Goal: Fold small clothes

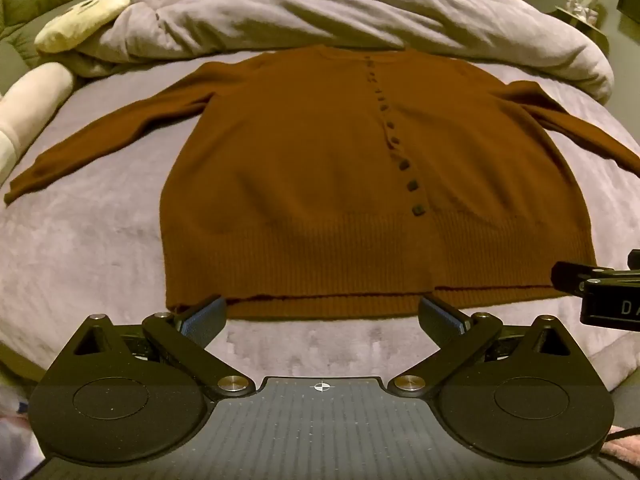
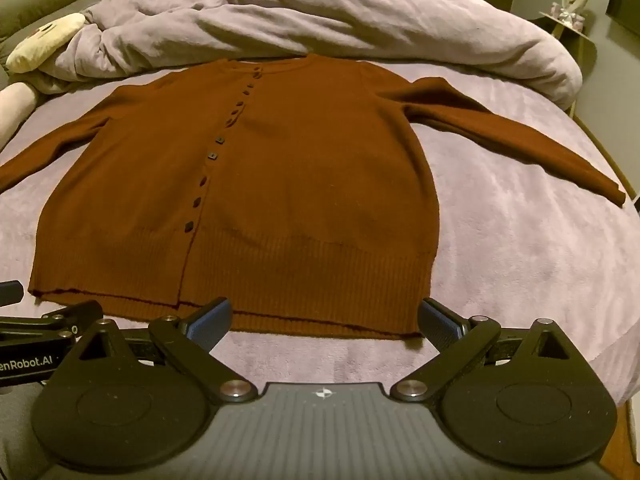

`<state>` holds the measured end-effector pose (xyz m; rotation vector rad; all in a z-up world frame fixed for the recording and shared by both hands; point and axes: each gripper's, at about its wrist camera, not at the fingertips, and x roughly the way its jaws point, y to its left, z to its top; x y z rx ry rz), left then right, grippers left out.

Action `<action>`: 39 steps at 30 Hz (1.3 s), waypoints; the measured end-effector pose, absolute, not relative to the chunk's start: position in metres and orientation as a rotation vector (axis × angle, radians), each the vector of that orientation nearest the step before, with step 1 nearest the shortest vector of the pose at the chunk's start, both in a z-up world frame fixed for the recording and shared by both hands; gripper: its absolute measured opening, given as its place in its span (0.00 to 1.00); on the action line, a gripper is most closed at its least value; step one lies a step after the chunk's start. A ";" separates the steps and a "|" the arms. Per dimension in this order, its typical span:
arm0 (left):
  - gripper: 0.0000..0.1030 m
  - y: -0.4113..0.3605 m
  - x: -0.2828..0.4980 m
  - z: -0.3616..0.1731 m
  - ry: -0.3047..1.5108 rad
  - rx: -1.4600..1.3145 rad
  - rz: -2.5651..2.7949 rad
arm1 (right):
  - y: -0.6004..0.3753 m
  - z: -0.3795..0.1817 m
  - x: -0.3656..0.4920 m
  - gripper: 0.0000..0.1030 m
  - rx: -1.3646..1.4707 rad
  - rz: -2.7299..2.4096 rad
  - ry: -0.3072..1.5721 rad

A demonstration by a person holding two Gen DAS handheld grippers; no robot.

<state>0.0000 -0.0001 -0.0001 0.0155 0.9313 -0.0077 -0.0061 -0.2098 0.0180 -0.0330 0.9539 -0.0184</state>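
Wide bed [image 1: 100, 240] under a mauve cover, filling both views. Bunched duvet [image 1: 320, 12] heaped across the far side, cream plush [image 1: 80, 20] tucked at its left end. Brown cardigan [image 1: 320, 168] spread flat in the middle of the bed, buttoned front up, collar towards the duvet, ribbed hem nearest the cameras. Sleeves flung out to both sides, right sleeve [image 2: 520, 136] angling down towards the bed's edge. Row of dark buttons [image 1: 400, 152] running from collar to hem. Left gripper [image 1: 322, 316] gaping wide, nothing held, tips poised at the hem's left part. Right gripper [image 2: 324, 318] likewise splayed and empty, tips at the hem's right corner, just beside its partner. Blue pads [image 2: 212, 320] bare on both.
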 end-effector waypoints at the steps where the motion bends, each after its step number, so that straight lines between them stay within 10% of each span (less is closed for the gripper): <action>1: 1.00 0.000 0.000 0.000 0.931 0.012 -0.010 | -0.210 0.018 -0.006 0.96 -0.033 -0.019 0.954; 39: 1.00 0.000 0.000 -0.008 0.929 0.010 -0.008 | -0.215 0.016 -0.007 0.96 -0.005 0.011 0.943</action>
